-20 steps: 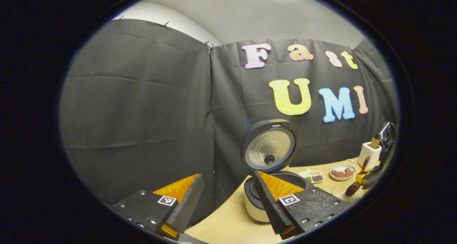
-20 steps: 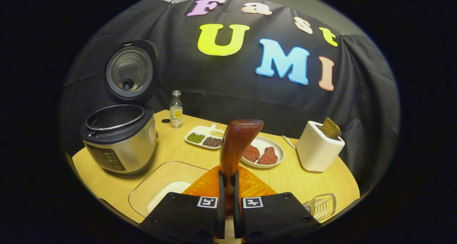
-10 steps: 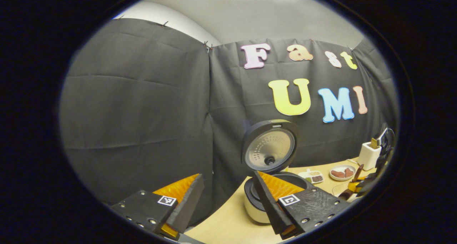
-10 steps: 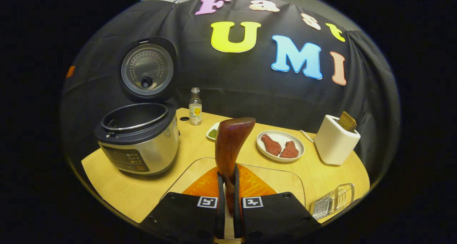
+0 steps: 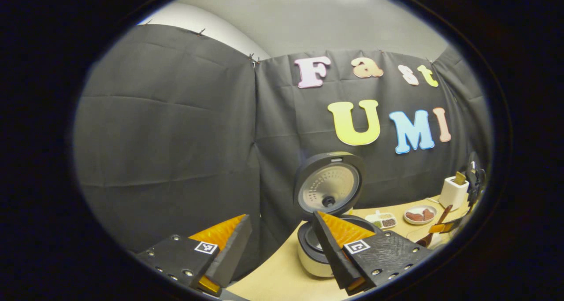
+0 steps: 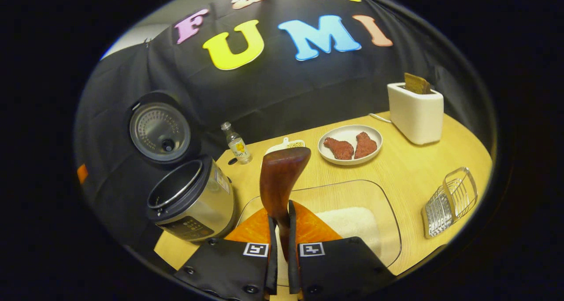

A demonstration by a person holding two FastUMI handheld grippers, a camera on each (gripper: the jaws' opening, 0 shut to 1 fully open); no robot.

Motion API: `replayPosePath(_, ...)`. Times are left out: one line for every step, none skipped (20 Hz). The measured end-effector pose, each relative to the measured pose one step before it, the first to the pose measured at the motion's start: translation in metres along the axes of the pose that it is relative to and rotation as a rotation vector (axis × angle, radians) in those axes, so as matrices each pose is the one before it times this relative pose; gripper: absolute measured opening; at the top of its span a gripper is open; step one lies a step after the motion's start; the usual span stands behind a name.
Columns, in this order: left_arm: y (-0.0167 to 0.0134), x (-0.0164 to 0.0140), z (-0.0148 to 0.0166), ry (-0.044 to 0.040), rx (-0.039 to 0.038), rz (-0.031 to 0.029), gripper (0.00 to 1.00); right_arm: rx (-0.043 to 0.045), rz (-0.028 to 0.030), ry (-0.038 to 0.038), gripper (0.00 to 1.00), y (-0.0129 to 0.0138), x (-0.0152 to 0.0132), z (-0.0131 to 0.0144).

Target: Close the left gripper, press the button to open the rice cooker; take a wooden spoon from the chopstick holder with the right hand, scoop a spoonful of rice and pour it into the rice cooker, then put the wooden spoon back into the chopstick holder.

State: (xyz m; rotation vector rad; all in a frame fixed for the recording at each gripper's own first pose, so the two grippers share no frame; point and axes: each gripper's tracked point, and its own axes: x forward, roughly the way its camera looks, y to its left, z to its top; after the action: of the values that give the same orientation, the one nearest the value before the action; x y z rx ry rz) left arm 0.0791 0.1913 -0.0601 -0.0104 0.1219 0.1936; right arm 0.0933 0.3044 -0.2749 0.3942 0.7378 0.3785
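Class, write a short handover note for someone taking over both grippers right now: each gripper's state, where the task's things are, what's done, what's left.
Left gripper: open, holding nothing, near the rice cooker.
Right gripper: shut on the wooden spoon, above the glass dish of rice.
Done: cooker lid up, spoon picked.
Left: scoop rice, pour into the cooker, return the spoon to the wire chopstick holder lying on the table.
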Motion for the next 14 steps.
replayPosePath(-0.00092,0.00011,0.00259,-0.00081,-0.00031,-0.00253,0.87,0.06634,0.00031,0.00767,0.11,-0.00612,-0.00127,0.00081)
replayPosePath(-0.00192,0.00012,0.00064,-0.00138,0.00084,-0.00104,0.87,0.0623,0.00305,0.00561,0.11,-0.00579,-0.00178,0.001)
replayPosePath(-0.0016,0.0007,0.00255,-0.00106,0.00315,-0.0006,0.87,0.05152,0.00238,0.00388,0.11,-0.00512,-0.00133,0.00206)
replayPosePath(-0.00141,0.0002,0.00045,-0.00176,0.00424,0.00044,0.87,0.04257,0.00343,0.00289,0.11,-0.00387,-0.00089,0.00162)
replayPosePath(-0.00042,-0.00108,0.00148,-0.00208,0.00328,-0.00026,0.87,0.03117,0.00382,-0.00311,0.11,-0.00303,-0.00078,0.00373)
replayPosePath(-0.00031,-0.00132,0.00273,-0.00167,0.00215,-0.00066,0.87,0.02296,0.00329,-0.00281,0.08,-0.00225,-0.00159,0.00256)
replayPosePath(-0.00224,0.00062,0.00281,-0.00143,0.00101,-0.00118,0.87,0.02475,0.00908,-0.00441,0.12,-0.00155,-0.00082,0.0044)
replayPosePath(-0.002,0.00135,0.00179,-0.00174,0.00127,0.00011,0.87,0.03253,0.01237,-0.00213,0.12,0.0001,-0.00115,0.00447)
replayPosePath(-0.00139,0.00048,0.00219,-0.00177,0.00126,0.00007,0.87,0.04332,0.01747,-0.00031,0.11,0.00059,-0.00157,0.00505)
replayPosePath(-0.00037,-0.00183,0.00043,-0.00301,0.0009,-0.00057,0.87,0.04579,0.0158,-0.00347,0.11,0.00107,-0.00176,0.00521)
replayPosePath(-0.00149,0.00036,0.00153,-0.0029,0.00131,-0.00081,0.87,0.04147,0.01491,-0.00292,0.11,0.00046,-0.00199,0.00617)
replayPosePath(-0.00184,-0.00037,0.00014,-0.00262,0.00153,-0.00159,0.87,0.0315,0.00934,-0.00446,0.11,0.00043,-0.00309,0.00466)
replayPosePath(-0.00065,0.00049,0.00139,-0.00208,0.00127,-0.00158,0.87,0.02385,0.00971,-0.00361,0.11,0.00096,-0.00094,0.00512)
replayPosePath(-0.00035,0.00133,0.00023,-0.00062,0.00064,-0.00175,0.87,0.02048,0.00805,-0.00577,0.11,0.00215,-0.00193,0.00458)
